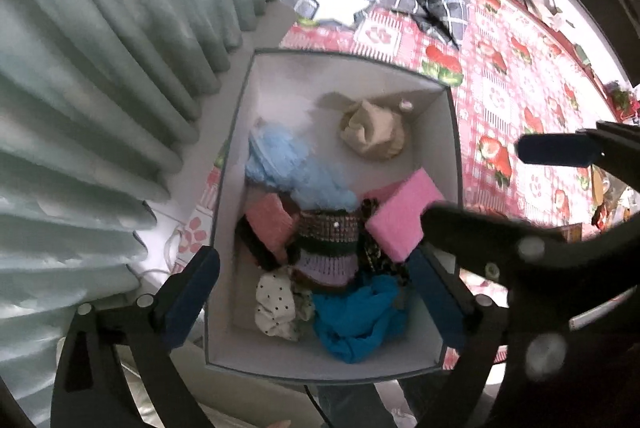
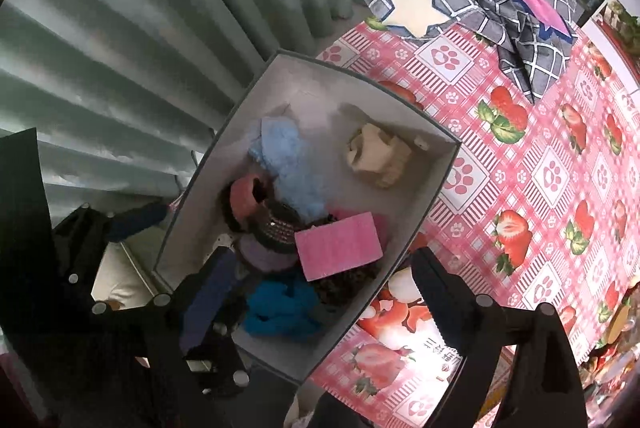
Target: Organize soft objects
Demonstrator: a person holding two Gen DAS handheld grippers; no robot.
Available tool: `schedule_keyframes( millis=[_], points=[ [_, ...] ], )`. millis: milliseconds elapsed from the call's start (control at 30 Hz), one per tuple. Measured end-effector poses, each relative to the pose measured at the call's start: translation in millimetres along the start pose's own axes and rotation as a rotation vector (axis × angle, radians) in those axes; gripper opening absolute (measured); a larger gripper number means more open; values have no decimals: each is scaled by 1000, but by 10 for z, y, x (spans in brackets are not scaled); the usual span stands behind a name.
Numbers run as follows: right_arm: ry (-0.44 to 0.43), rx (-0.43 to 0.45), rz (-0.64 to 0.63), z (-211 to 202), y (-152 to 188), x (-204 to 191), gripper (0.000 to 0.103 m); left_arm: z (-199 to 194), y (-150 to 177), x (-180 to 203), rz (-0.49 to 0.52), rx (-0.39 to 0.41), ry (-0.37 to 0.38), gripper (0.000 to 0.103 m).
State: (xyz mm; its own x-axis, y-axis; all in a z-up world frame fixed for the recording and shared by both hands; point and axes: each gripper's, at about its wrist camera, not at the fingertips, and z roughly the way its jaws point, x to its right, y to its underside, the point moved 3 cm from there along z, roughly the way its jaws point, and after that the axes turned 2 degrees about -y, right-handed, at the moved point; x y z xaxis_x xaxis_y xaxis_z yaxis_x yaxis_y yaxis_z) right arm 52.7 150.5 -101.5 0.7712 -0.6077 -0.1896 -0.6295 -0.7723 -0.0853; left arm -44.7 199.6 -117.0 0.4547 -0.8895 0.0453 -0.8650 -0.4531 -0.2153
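An open white box stands at the table's edge beside the curtain. Inside lie a light blue fluffy piece, a beige cloth bundle, a pink sponge, a knitted striped piece, a teal cloth and a dotted white cloth. My left gripper hangs open over the box's near end, nothing between its pads. My right gripper is also open above the box's right rim, pointing down and holding nothing.
A grey checked blanket with a white star lies crumpled at the table's far end. The pink strawberry tablecloth stretches to the right. A pale green curtain hangs close on the left.
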Motion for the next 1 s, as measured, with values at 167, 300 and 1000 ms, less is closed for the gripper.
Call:
schedule_keyframes(
  millis=[167,300,1000],
  points=[
    [67,32,-2,-74,44,62,103,-80,-63,-35,0,81,-63,97],
    [76,49,12,-144,66,93,103,-42,-94,3,22,58,-23,97],
    [49,91,90,-272,186,58,103,-199,5,84,107,33,-28,97]
  ],
)
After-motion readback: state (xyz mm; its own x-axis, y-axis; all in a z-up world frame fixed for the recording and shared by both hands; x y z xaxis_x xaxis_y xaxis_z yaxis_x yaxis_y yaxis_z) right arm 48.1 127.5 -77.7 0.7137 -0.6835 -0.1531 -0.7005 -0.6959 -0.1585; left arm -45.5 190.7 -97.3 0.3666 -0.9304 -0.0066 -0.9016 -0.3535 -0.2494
